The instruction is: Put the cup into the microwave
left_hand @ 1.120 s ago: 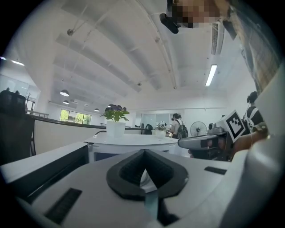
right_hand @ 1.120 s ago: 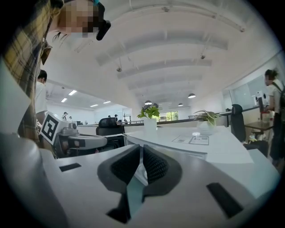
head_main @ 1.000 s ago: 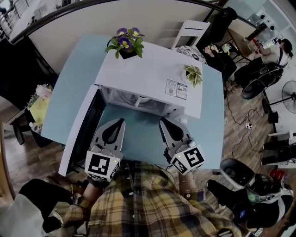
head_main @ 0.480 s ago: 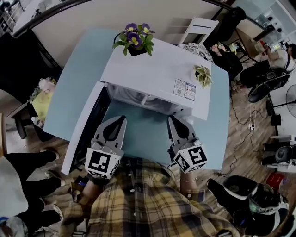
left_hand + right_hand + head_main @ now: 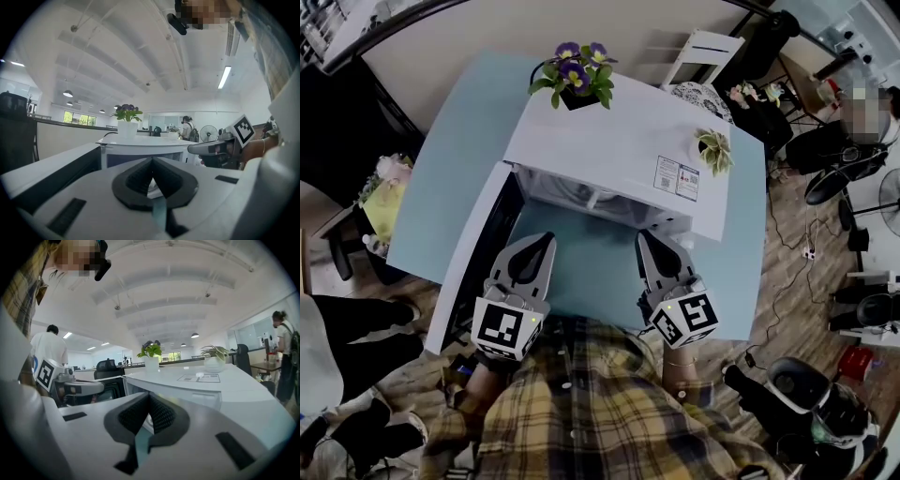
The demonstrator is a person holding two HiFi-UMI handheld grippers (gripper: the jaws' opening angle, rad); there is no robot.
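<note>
A white microwave [image 5: 609,141] stands on a light blue table [image 5: 459,141], its door [image 5: 473,272] swung open to the left. Inside the cavity a pale rounded shape [image 5: 581,194] shows under the top edge; it looks like the cup, though most of it is hidden. My left gripper [image 5: 549,238] is in front of the opening near the door, shut and empty. My right gripper [image 5: 643,234] is level with it in front of the cavity's right end, also shut with nothing in it. The left gripper view shows the left gripper's [image 5: 152,161] tips meeting, and the right gripper view shows the right gripper's [image 5: 149,397] tips meeting.
A pot of purple flowers [image 5: 577,80] and a small green plant [image 5: 712,150] stand on the microwave's top, beside a printed label [image 5: 678,178]. A white chair [image 5: 703,56] is behind the table. A person's legs [image 5: 337,375] are on the floor at the lower left.
Both grippers keep their places before the open microwave. The head view has shifted a little, and the person at the lower left has moved.
</note>
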